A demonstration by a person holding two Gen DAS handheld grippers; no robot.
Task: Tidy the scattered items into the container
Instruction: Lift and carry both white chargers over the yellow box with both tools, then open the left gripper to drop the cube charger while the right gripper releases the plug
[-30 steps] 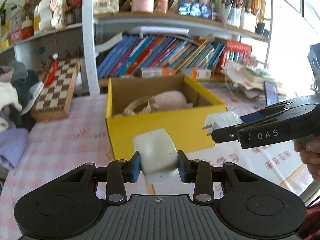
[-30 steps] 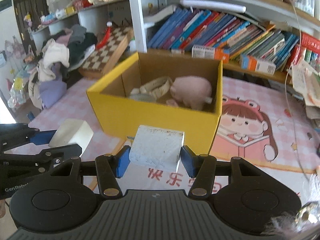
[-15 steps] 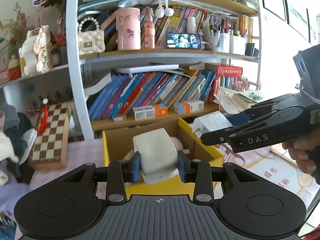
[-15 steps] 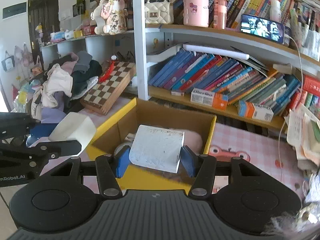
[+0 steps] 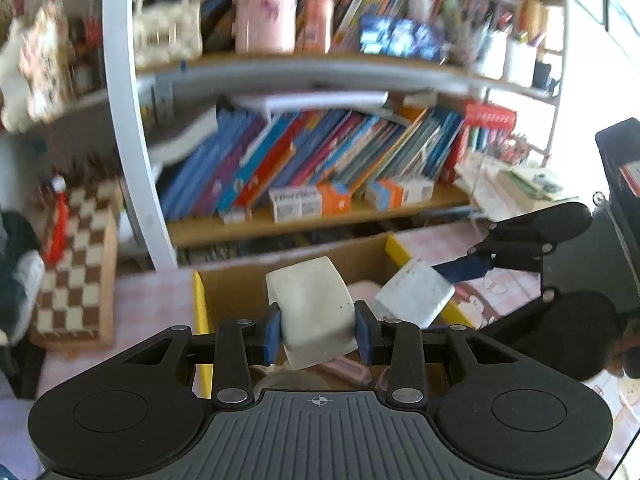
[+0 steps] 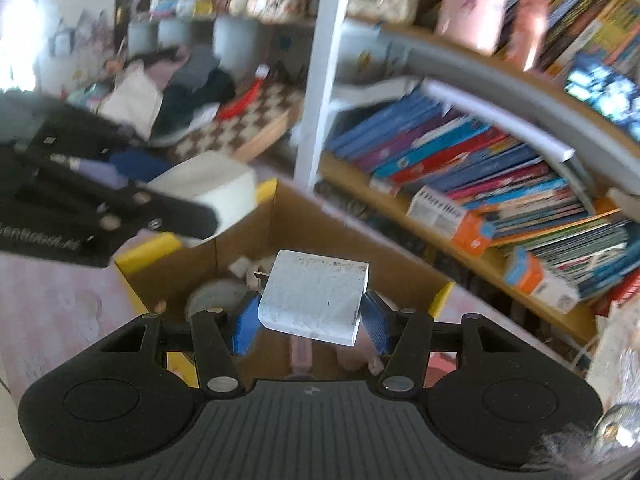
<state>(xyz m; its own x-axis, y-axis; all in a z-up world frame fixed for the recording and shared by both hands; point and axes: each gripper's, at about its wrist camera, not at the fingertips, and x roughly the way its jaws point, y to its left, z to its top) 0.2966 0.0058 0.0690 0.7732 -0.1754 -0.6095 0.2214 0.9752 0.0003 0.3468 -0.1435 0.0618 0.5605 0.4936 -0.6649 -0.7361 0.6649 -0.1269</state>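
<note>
Since the earlier frame both grippers have been carried over the yellow box point(image 5: 200, 308), now seen lower centre of each view. The left gripper point(image 5: 316, 330) is kept pinched on a white block point(image 5: 310, 308), the right gripper point(image 6: 312, 322) on a white charger point(image 6: 316, 300). A bookshelf point(image 5: 320, 208) is seen behind.

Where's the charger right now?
The charger is clamped in the right gripper, held over the open yellow box. In the left wrist view it sits right of the white block that the left gripper holds.
</note>
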